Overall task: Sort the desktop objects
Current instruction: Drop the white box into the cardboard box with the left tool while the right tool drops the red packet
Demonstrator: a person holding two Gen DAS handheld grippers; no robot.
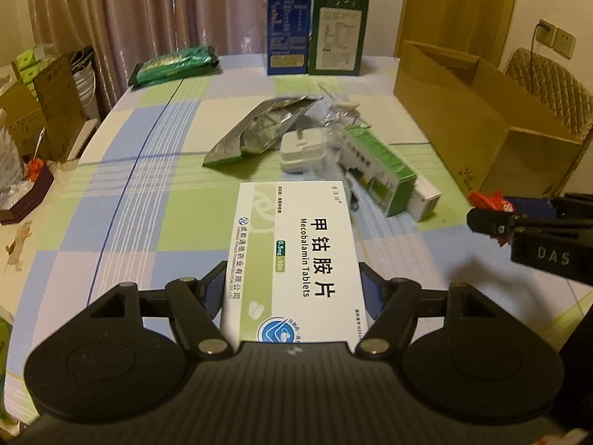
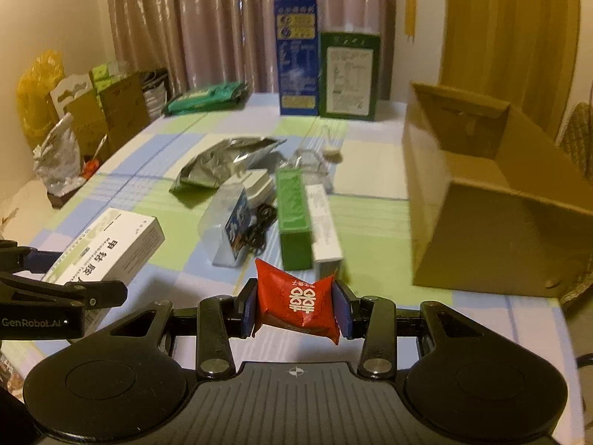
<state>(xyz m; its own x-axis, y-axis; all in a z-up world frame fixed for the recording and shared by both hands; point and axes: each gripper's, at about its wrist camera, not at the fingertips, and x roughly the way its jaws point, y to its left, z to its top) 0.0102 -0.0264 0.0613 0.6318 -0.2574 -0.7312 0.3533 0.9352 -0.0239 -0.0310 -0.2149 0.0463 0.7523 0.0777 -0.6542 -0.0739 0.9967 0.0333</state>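
My left gripper (image 1: 292, 289) is shut on a white and green Mecobalamin tablet box (image 1: 296, 259), held above the checked tablecloth. The same tablet box (image 2: 111, 252) and the left gripper (image 2: 74, 289) show at the left of the right wrist view. My right gripper (image 2: 296, 307) is shut on a small red packet (image 2: 296, 300) with white characters. That red packet (image 1: 489, 202) and the right gripper (image 1: 493, 218) appear at the right edge of the left wrist view. An open cardboard box (image 2: 496, 204) lies on its side at the right of the table.
A pile in the table's middle holds a silver foil bag (image 1: 259, 129), a white charger (image 1: 302, 150), a green carton (image 1: 381, 170) and a clear blue-labelled packet (image 2: 229, 226). A tall blue box (image 1: 289, 18) and a green box (image 1: 339, 33) stand at the back. A green pouch (image 1: 174, 65) lies back left.
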